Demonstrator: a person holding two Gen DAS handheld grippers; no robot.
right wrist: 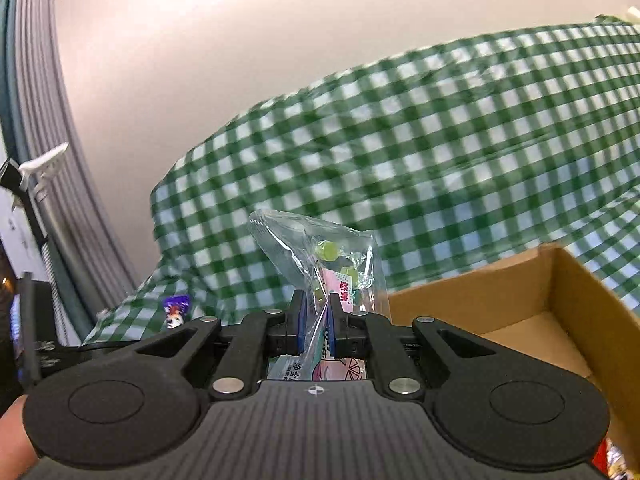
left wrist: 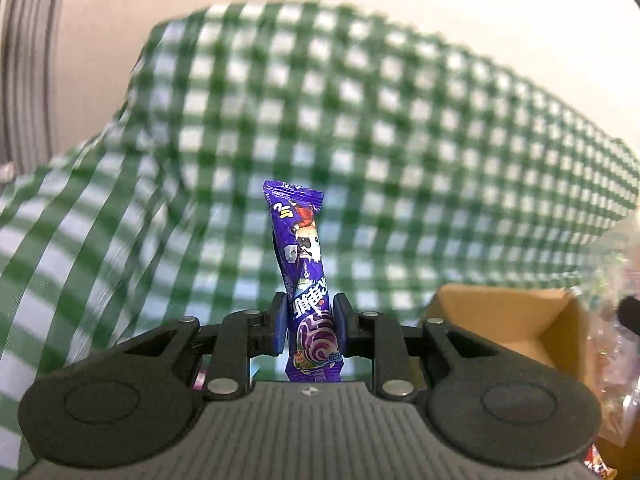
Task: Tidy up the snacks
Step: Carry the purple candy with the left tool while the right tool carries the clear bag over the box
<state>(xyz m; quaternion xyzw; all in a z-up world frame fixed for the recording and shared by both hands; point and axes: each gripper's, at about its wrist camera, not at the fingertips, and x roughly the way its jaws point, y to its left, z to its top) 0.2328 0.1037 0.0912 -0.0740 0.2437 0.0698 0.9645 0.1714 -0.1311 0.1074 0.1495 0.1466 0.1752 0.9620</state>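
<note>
My left gripper (left wrist: 310, 326) is shut on a purple snack stick packet (left wrist: 302, 248), held upright above the green-checked cloth (left wrist: 360, 120). My right gripper (right wrist: 316, 322) is shut on a clear plastic bag of candies (right wrist: 320, 256) with green sweets and a pink label, held upright. The purple packet's top end also shows at the lower left of the right wrist view (right wrist: 176, 308). An open brown cardboard box (right wrist: 560, 300) sits right of my right gripper; its corner shows in the left wrist view (left wrist: 520, 320).
The checked cloth (right wrist: 440, 140) drapes over a raised surface against a pale wall (right wrist: 240, 40). Grey curtains (right wrist: 48, 120) hang at the left. More wrapped snacks (left wrist: 616, 340) lie at the far right beyond the box.
</note>
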